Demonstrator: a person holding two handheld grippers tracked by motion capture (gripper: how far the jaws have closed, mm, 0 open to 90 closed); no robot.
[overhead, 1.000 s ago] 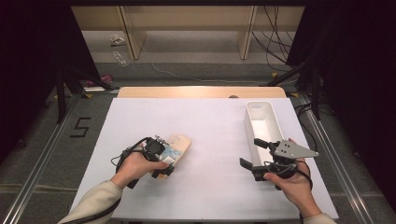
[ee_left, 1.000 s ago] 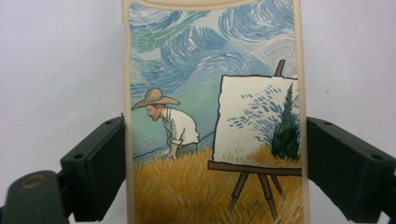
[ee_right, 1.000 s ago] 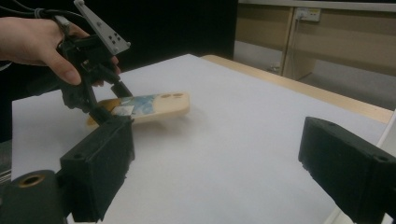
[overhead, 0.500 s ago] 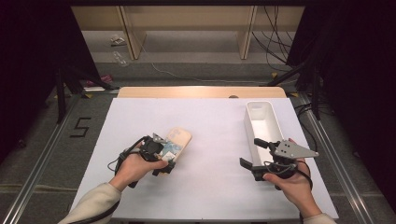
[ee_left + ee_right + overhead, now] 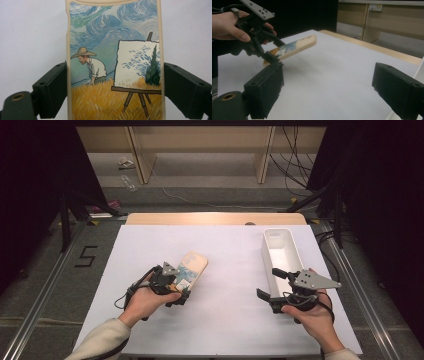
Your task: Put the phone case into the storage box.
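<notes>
The phone case (image 5: pixel 113 62) is clamped by its edges between the left gripper's (image 5: pixel 176 287) fingers, lifted off the table (image 5: pixel 230 265); the right gripper's (image 5: pixel 272 285) fingers gape, holding nothing.

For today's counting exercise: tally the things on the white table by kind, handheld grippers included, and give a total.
Phone cases: 1
White trays: 1
Grippers: 2, left and right
Total: 4
</notes>
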